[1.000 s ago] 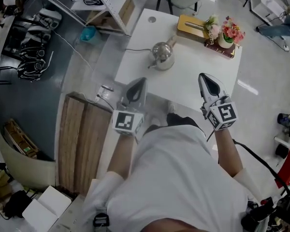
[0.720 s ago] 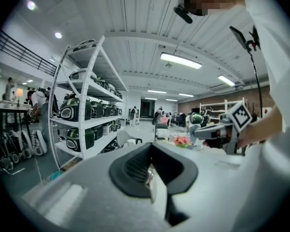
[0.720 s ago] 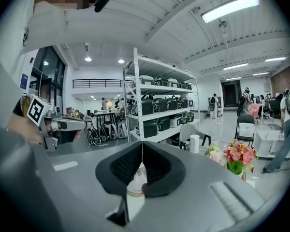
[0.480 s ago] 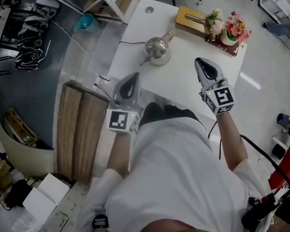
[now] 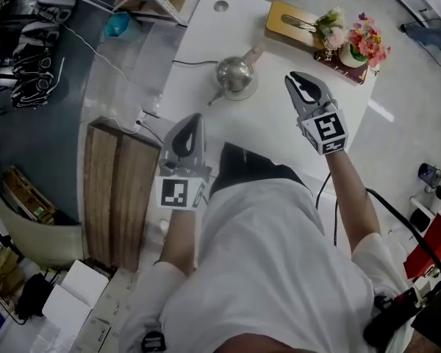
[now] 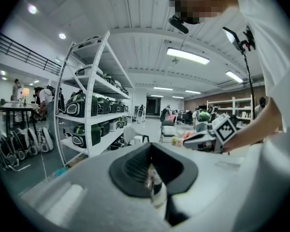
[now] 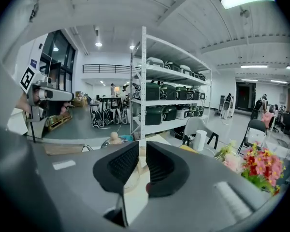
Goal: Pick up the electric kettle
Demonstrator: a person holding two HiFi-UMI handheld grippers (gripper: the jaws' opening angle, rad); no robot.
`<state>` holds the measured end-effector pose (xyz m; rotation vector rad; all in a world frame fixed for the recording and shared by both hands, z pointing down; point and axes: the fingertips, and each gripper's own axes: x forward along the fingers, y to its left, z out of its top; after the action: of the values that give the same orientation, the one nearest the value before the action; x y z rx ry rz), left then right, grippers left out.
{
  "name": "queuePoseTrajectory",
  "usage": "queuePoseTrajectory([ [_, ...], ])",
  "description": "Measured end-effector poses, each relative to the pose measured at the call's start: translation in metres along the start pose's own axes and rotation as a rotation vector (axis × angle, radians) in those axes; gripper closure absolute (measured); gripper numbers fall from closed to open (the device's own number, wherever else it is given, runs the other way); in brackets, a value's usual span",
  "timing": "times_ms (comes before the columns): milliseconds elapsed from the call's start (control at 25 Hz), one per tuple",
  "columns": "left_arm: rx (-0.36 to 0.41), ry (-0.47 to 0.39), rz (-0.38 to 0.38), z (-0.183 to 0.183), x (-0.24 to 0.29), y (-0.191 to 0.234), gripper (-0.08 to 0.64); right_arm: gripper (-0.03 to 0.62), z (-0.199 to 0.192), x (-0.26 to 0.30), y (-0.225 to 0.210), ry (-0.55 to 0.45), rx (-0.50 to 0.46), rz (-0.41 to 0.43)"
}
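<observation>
Electric kettle (image 5: 235, 76): spout near-left, handle far-right. My right gripper (image 5: 300, 84) angled down near it, jaws just opening (empty); left gripper (image 5: 189, 123) closed.

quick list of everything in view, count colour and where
electric kettle: 1, silver, wooden handle, far middle of table
table: 1, white, upper middle of head view
cord: 1, dark, kettle to table's left edge
board: 1, yellow-brown, table's far edge
flowers: 2 bunches, pink and red, far right corner
wooden platform: 1, brown, floor left of table
shelf rack: 1, white, beyond the table
left tool: 1, grey, jaws shut, by table's near left edge
right tool: 1, grey, right of kettle; jaws just been opening, narrow gap, nothing between
</observation>
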<state>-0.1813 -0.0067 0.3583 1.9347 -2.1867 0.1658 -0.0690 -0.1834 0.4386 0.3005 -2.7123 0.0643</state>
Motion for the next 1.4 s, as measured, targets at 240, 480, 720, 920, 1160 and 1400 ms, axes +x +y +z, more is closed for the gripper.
queuePoseTrajectory([
  [240,-0.008,0.011,0.001,-0.009,0.016,0.018,0.558,0.506,-0.029,0.053,-0.019,0.060,-0.060,0.021],
  [480,0.000,0.001,0.013,-0.019,0.029,0.035,0.558,0.483,-0.058,0.090,-0.024,0.117,-0.095,0.045],
  [720,-0.037,0.043,0.024,-0.048,0.046,0.043,0.558,0.463,-0.080,0.116,-0.033,0.136,-0.135,0.060],
  [920,-0.044,0.056,0.021,-0.059,0.044,0.049,0.558,0.414,-0.084,0.133,-0.032,0.152,-0.214,0.069],
  [1160,-0.071,0.107,0.038,-0.078,0.043,0.058,0.558,0.362,-0.094,0.154,-0.035,0.149,-0.268,0.075],
  [1400,-0.080,0.129,0.058,-0.090,0.044,0.071,0.558,0.364,-0.089,0.177,-0.033,0.111,-0.292,0.086],
])
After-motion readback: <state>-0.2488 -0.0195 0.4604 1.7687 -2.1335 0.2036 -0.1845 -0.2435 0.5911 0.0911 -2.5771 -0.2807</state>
